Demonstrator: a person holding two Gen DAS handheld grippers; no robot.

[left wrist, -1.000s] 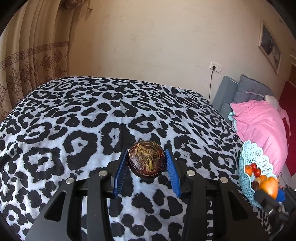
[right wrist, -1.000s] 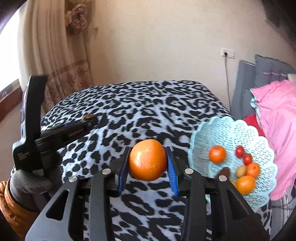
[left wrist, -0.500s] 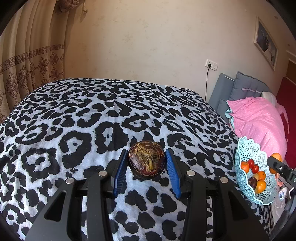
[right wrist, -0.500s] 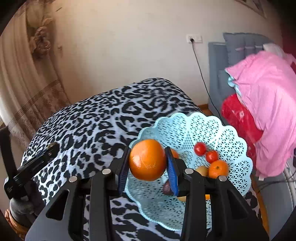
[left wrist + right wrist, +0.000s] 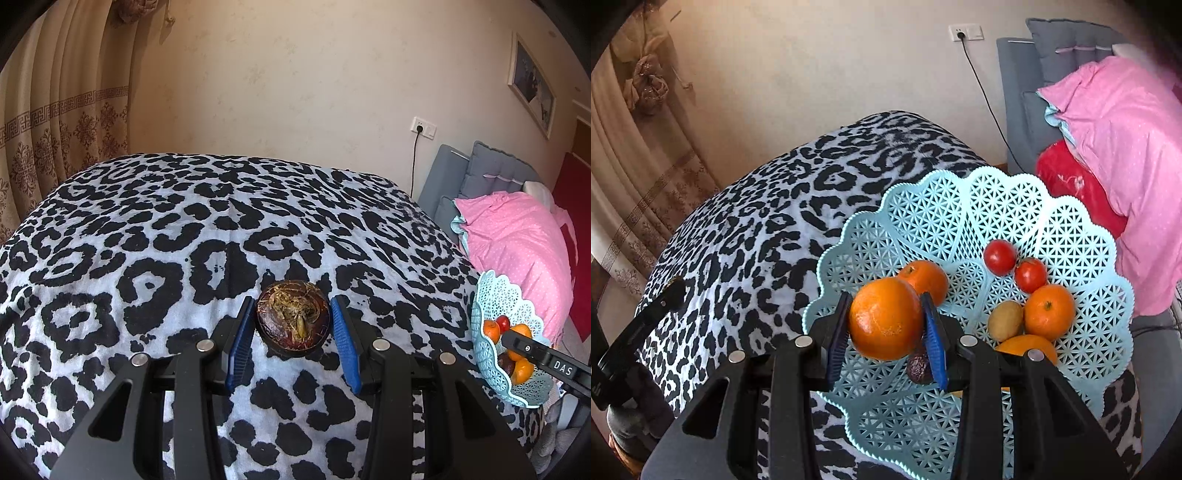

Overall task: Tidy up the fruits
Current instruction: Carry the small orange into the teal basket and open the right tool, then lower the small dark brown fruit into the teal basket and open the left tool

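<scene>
My right gripper (image 5: 885,325) is shut on a large orange (image 5: 884,317) and holds it over the left part of a light blue lattice basket (image 5: 960,206). The basket holds several oranges (image 5: 1049,312), two tomatoes (image 5: 999,256), a kiwi (image 5: 1004,319) and a dark fruit (image 5: 919,367). My left gripper (image 5: 293,325) has its blue pads on both sides of a dark brown round fruit (image 5: 293,317) with dry fibres on top, low over the leopard-print cloth (image 5: 147,236). The basket (image 5: 495,295) shows at the right edge of the left wrist view.
The leopard-print cloth covers the whole table. A pink quilt (image 5: 1123,125), a red cushion (image 5: 1075,184) and a grey sofa (image 5: 480,173) lie to the right of the table. A curtain (image 5: 55,110) hangs at the left. A wall socket with a cable (image 5: 421,129) is behind.
My right gripper has carried the orange from over the cloth to over the basket and come closer to it. My left gripper has kept the brown fruit between its pads and shifted slightly.
</scene>
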